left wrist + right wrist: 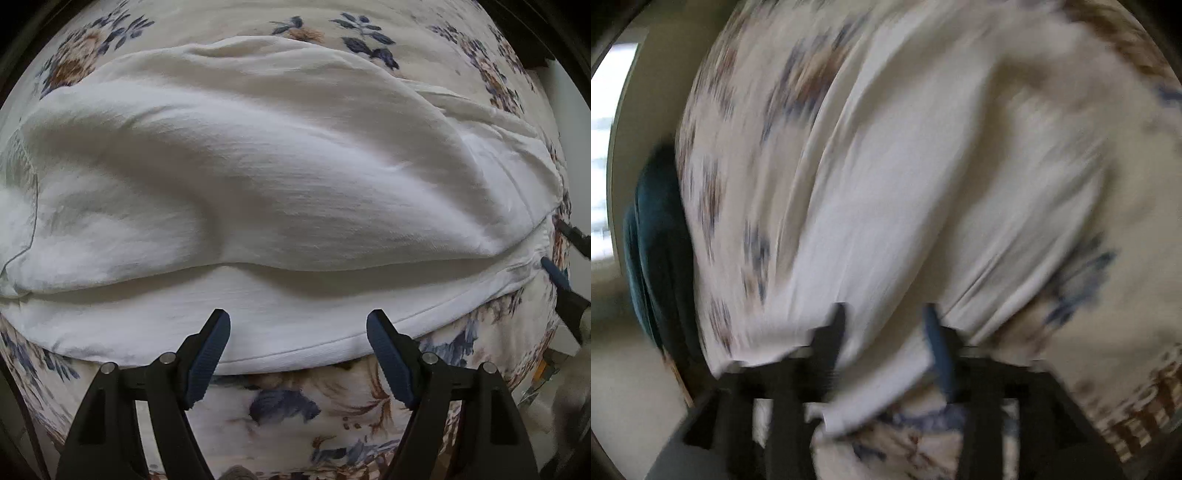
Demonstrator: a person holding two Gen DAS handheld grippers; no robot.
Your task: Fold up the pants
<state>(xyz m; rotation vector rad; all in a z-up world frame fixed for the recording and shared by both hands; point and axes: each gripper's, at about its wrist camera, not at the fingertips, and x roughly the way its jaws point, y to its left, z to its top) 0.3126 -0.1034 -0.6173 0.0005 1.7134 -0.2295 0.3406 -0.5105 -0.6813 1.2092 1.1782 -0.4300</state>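
Left wrist view: the left gripper [298, 323] stands with fingers apart over the hem of the white pants [258, 177], spread on the floral bedcover [295, 406]. Right wrist view, blurred — the right gripper [884, 317] has parted fingers, a pants edge between them; contact unclear.

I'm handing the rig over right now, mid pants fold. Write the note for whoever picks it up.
Left gripper: open, nothing held, poised over the near hem of the white pants.
Right gripper: open, pants fabric between the fingers but not pinched; that view is motion-blurred.
Pants lie on the floral bedspread, one layer already lying over another, with a raised ridge across the middle.
Left to do: smooth the ridge, line up the edges, then make the remaining folds.
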